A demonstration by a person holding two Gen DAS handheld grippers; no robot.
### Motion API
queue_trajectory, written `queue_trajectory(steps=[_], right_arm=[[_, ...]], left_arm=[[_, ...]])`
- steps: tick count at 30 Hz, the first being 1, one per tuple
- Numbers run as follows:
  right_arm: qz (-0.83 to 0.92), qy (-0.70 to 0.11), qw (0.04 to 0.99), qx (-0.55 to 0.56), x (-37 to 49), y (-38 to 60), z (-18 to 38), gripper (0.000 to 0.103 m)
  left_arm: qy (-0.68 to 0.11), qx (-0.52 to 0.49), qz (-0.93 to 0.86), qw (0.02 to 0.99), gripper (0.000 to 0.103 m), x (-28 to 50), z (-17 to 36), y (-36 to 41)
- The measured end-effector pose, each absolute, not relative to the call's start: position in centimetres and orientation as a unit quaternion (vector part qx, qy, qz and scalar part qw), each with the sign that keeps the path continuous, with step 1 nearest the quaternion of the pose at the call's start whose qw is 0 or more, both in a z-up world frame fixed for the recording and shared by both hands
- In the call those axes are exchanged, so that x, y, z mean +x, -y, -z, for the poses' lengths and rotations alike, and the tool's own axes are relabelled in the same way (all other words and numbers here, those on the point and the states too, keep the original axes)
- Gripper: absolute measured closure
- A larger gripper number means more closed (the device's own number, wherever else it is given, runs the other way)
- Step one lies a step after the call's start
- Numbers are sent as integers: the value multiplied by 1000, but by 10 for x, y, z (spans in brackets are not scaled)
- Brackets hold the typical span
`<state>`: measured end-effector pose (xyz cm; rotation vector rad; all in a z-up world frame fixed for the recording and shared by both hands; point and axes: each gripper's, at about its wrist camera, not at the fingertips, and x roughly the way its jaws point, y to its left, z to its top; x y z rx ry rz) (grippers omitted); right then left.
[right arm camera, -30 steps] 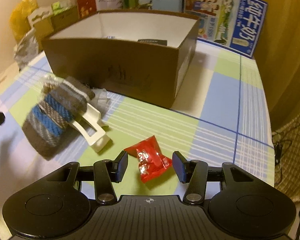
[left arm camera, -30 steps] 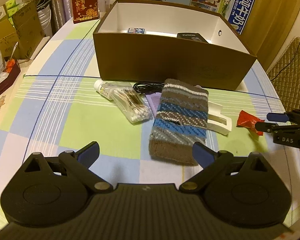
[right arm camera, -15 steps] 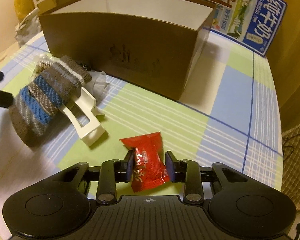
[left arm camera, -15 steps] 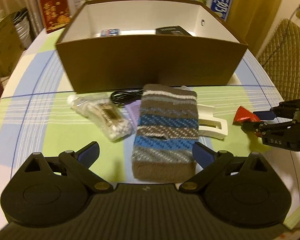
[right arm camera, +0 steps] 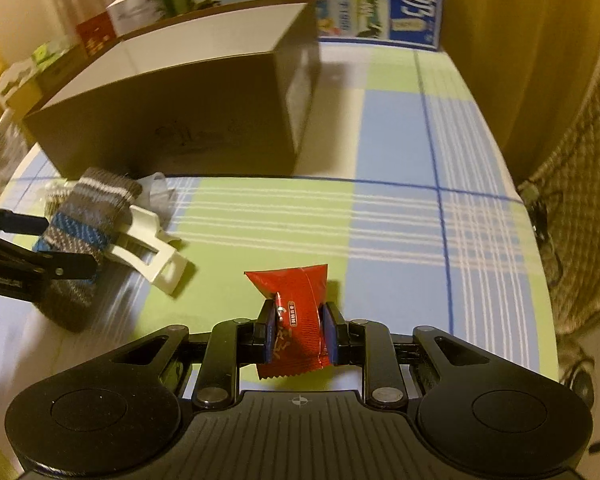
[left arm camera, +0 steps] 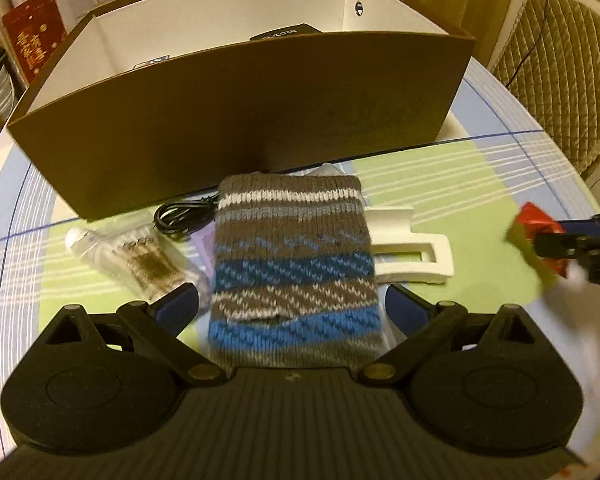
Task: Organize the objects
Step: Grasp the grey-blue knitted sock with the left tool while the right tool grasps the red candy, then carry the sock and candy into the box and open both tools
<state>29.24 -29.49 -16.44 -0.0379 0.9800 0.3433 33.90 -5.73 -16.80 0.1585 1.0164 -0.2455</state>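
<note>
My right gripper (right arm camera: 298,330) is shut on a red snack packet (right arm camera: 296,312) held just above the checked tablecloth (right arm camera: 400,220); the same red snack packet (left arm camera: 534,220) shows blurred at the right of the left wrist view. A striped knitted pouch (left arm camera: 294,272) lies between the wide-apart fingers of my open left gripper (left arm camera: 292,306). Beside the pouch lie a white plastic clip (left arm camera: 412,252), a bag of cotton swabs (left arm camera: 140,260) and a black cable (left arm camera: 184,216). The brown cardboard box (left arm camera: 240,120) stands open behind them, with items on its floor.
Printed cartons and a blue milk poster (right arm camera: 412,0) line the table's far edge. A quilted chair (left arm camera: 560,60) stands at the right. Curtains hang behind. Bare cloth lies to the right of the box (right arm camera: 180,112).
My right gripper has shut on the red packet and lifted it. My left gripper has moved forward until its open fingers flank the knitted pouch.
</note>
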Motion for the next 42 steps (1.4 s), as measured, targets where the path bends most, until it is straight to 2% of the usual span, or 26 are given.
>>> queue_trajectory(steps=[1, 7, 9, 12, 30, 42], right_arm=[[-159, -469, 869, -14, 292, 296, 164, 82], [-144, -469, 871, -2, 290, 303, 160, 82], [-143, -469, 872, 0, 289, 303, 159, 82], [-151, -469, 870, 4, 288, 300, 156, 82], [-260, -398, 879, -16, 295, 240, 94, 82], [-318, -337, 886, -10, 357, 169, 38, 82]], left_arm=[[-485, 76, 117, 863, 7, 340, 169, 57], [-482, 76, 133, 862, 35, 345, 172, 54], [-471, 86, 142, 866, 61, 341, 168, 53], [-462, 83, 150, 870, 72, 336, 161, 47], [-407, 26, 100, 907, 74, 327, 71, -3], [-362, -23, 81, 928, 74, 391, 11, -31]])
